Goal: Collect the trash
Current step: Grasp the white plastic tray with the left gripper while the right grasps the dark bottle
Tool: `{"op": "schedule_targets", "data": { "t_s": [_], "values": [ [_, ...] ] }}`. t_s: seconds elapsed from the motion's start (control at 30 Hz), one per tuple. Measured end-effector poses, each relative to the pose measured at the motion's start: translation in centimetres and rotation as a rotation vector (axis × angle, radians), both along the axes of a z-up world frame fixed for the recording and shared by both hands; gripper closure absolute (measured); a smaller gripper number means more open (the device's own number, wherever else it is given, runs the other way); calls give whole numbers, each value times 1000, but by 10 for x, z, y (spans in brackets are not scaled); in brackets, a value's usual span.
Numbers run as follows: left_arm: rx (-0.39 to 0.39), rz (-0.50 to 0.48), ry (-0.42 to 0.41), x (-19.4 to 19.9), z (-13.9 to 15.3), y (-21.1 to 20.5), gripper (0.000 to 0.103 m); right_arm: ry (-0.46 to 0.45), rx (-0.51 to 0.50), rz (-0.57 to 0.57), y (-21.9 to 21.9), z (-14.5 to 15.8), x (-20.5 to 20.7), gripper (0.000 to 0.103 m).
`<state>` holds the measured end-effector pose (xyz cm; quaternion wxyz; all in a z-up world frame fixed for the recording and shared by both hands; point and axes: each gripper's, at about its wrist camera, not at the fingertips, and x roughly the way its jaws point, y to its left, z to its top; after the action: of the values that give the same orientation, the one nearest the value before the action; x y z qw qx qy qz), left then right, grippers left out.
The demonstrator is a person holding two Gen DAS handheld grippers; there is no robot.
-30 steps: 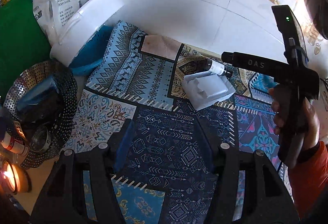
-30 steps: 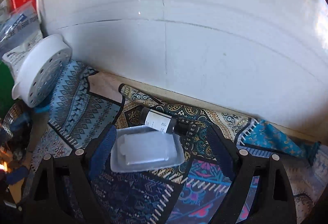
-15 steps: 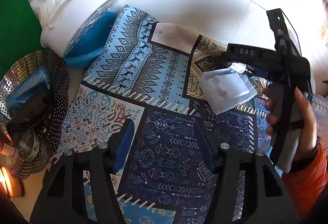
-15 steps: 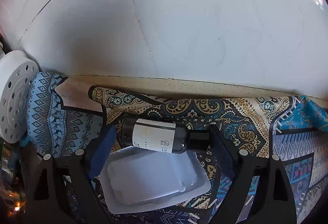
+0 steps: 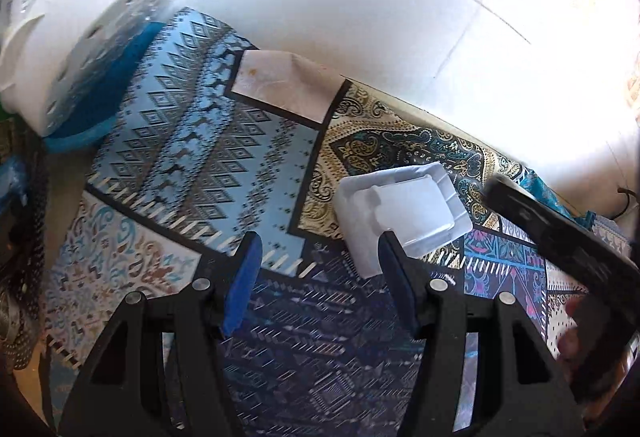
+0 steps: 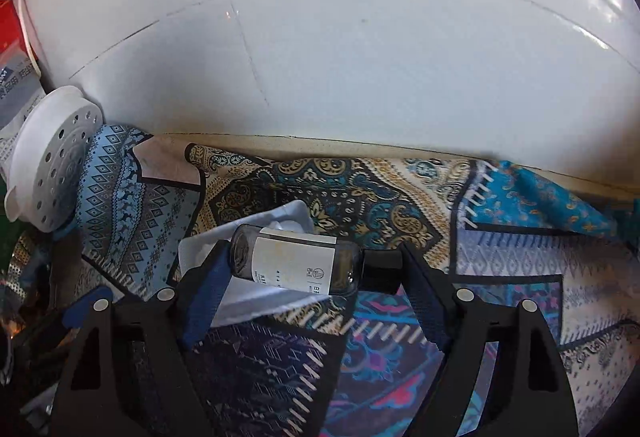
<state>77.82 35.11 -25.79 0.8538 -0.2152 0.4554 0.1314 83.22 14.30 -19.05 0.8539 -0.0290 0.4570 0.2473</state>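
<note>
A small dark bottle (image 6: 296,263) with a white label and black cap lies crosswise between the fingers of my right gripper (image 6: 316,265), which is shut on it and holds it above the cloth. A white plastic tray (image 5: 400,215) rests on the patterned cloth (image 5: 192,157); it also shows under the bottle in the right wrist view (image 6: 248,297). My left gripper (image 5: 320,257) is open and empty, its right fingertip (image 5: 390,245) just in front of the tray's near edge. The body of the right gripper (image 5: 560,249) crosses the right side of the left wrist view.
A white perforated lid (image 6: 52,157) leans at the left against the white tiled wall (image 6: 360,57), over something blue (image 5: 100,93). A metal steamer basket (image 5: 20,277) lies at the far left. Printed plastic bags (image 6: 16,85) stand behind the lid.
My right gripper closed on the bottle and lifted it off the cloth, away from the tray. My left gripper moved forward and right toward the tray, still open.
</note>
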Motion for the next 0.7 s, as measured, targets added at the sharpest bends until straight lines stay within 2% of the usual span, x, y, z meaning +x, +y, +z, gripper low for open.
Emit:
{"op": "schedule_targets", "data": {
  "t_s": [0.1, 0.17, 0.33, 0.43, 0.5, 0.53, 0.7],
  "values": [
    [-9, 2, 37, 14, -12, -6, 55, 1, 5, -15, -24, 7, -4, 23],
    [-14, 10, 66, 21, -20, -7, 67, -3, 4, -24, -43, 12, -4, 23],
    [-25, 51, 74, 24, -32, -9, 73, -8, 22, -39, -46, 11, -9, 23],
    [-27, 45, 86, 31, -40, -11, 92, -8, 35, -53, -42, 10, -13, 23],
    [-17, 43, 94, 34, -44, -12, 93, -8, 38, -65, -44, 12, -18, 23],
    [-15, 42, 93, 35, -43, -13, 101, -9, 42, -71, -45, 14, -22, 23],
    [2, -12, 74, 23, -32, -20, 103, -26, 20, -108, -50, 25, -47, 23]
  ]
}}
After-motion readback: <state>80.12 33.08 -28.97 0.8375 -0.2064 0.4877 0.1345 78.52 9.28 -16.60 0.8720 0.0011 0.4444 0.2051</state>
